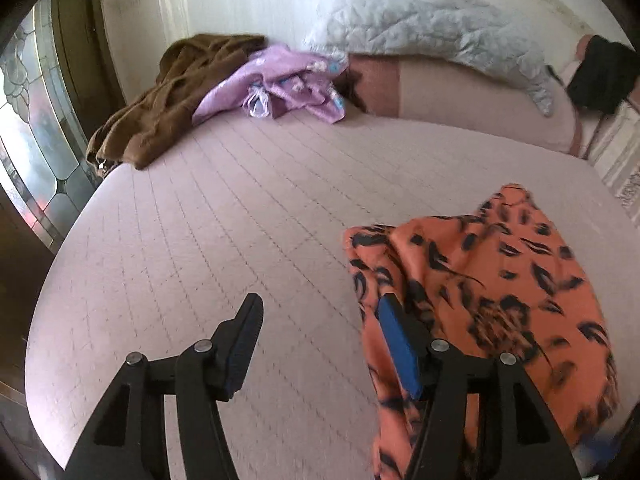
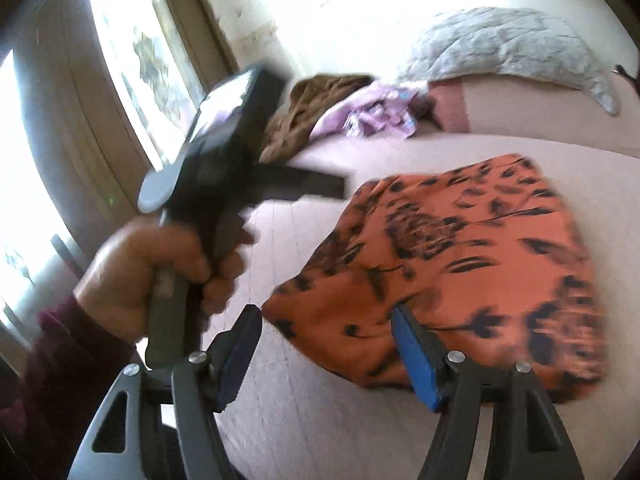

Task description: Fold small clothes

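An orange garment with black leaf print [image 1: 492, 280] lies folded on the pink bed, at the right in the left wrist view and at centre right in the right wrist view [image 2: 460, 264]. My left gripper [image 1: 320, 308] is open and empty, its right finger against the garment's left edge. My right gripper [image 2: 326, 316] is open and empty, with the garment's near left corner between its fingers. In the right wrist view the left gripper's body [image 2: 224, 152] is seen held in a hand, above the bed left of the garment.
The pink quilted bed [image 1: 224, 216] fills the scene. A brown garment [image 1: 176, 96] and a purple one [image 1: 284, 84] lie heaped at the far side. A grey quilted blanket [image 1: 424, 28] and a black item [image 1: 600, 76] are at the back right. A glass door [image 1: 36, 128] is left.
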Available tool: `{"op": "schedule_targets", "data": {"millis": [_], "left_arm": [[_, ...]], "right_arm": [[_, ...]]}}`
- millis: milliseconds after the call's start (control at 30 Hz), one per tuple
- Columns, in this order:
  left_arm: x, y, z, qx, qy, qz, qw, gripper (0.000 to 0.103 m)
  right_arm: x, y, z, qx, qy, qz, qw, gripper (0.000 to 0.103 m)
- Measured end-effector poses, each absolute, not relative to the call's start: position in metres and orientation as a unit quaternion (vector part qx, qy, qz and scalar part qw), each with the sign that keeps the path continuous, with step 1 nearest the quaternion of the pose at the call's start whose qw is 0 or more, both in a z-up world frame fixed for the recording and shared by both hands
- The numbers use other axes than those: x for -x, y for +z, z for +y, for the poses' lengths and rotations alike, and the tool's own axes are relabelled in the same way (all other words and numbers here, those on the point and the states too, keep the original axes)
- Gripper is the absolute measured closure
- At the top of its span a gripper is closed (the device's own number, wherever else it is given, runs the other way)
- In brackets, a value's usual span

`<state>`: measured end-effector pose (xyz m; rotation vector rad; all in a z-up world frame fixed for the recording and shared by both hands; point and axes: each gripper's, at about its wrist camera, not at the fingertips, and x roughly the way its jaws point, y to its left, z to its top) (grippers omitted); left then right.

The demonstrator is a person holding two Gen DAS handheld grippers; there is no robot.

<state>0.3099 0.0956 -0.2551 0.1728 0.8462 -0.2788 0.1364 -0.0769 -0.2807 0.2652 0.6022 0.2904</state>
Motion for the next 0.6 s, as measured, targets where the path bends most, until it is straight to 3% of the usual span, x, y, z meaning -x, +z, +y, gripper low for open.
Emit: {"op": "schedule_targets", "data": {"millis": [67,100,133,233,433,600], "left_arm": [[-0.291,-0.247,0.099,-0.076,-0.148,0.396,0.903,0.042],[-0.284,-0.244,0.098,-0.075,-0.155,0.390,0.905,0.042],[-0.279,-0.242,0.094,-0.075,-0.164,0.384,0.906,0.042],[-0.267,-0.245,0.071,-0.094,-0.192,0.374,0.902,0.042],[-0.276,-0.299,0.029,-0.199,-0.150,0.425,0.870,0.039],[-0.291,-0.299,0.048,-0.135,-0.170,0.447,0.868,0.032]], "right_arm": [[-0.124,-0.273,-0.104,-0.138,0.113,0.291,0.940,0.033],[-0.124,-0.273,-0.119,-0.137,0.090,0.293,0.942,0.041],[-0.129,-0.273,-0.132,-0.136,0.070,0.299,0.942,0.056],[-0.139,-0.282,-0.158,-0.165,0.030,0.334,0.927,0.069],[-0.154,-0.307,-0.149,-0.125,0.026,0.381,0.916,0.069],[-0.175,-0.291,-0.158,-0.133,0.048,0.386,0.911,0.070]]}}
